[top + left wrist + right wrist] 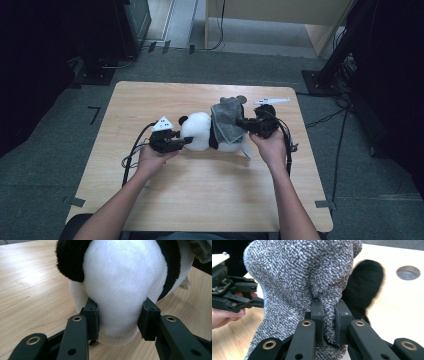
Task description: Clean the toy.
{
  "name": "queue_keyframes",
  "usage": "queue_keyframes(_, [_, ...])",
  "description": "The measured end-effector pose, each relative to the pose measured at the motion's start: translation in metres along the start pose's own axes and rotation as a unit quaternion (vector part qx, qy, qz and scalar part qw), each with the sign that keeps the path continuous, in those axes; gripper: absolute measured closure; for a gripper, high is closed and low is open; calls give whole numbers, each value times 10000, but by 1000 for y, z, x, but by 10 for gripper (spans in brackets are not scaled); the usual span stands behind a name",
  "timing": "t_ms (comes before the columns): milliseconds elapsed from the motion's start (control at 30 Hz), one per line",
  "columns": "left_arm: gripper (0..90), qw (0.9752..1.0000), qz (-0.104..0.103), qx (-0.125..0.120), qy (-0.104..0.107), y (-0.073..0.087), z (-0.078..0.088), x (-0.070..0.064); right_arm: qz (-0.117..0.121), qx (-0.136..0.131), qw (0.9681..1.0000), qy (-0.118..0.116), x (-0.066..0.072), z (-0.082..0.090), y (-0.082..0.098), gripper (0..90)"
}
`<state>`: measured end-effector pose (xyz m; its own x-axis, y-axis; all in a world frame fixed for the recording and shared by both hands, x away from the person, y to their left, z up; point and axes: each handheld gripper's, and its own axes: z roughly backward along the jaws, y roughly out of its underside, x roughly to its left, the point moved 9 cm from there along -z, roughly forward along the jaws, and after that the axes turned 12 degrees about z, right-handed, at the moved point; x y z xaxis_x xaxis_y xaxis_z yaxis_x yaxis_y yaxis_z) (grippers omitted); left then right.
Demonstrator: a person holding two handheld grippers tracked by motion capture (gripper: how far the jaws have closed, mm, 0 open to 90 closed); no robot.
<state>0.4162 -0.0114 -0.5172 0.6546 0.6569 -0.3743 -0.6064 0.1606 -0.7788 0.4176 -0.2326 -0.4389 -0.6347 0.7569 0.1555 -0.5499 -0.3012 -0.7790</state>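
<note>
Left gripper view: jaws squeeze panda; right jaws pinch cloth.

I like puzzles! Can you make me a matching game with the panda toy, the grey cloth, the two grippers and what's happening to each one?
Things:
1. panda toy
2. grey cloth
3. left gripper
4. right gripper

States:
A. fingers pinching a fold of cloth
B. draped over the panda's body
C. lying on the wooden table
D. fingers squeezing the white plush head

Pairs: 1-C, 2-B, 3-D, 4-A
</note>
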Motion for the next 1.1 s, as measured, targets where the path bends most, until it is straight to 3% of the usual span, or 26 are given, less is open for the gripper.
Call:
queue_keyframes(233, [601,10000,93,17,6,0,0,1,-188,17,9996,226,-21,14,15,814])
queue_keyframes(400, [613,9988,477,20,103,-2,1,5,-306,175,9979,543,-40,22,31,815])
queue_keyframes(500, [621,9977,659,-10,157,-6,5,5,-371,16,9981,487,-41,31,33,815])
queue_keyframes(667, [633,9968,772,-65,208,-12,10,2,-117,-585,9980,190,-16,50,8,815])
queue_keyframes(833, [644,9973,678,16,285,-14,12,-6,354,-953,9945,-246,29,54,-24,816])
queue_keyframes(967, [645,9975,657,42,261,-13,12,-8,644,-1028,9906,-635,65,38,-39,815])
queue_keyframes(1100, [641,9977,638,67,207,-11,12,-8,856,-752,9903,-788,87,3,-37,816])
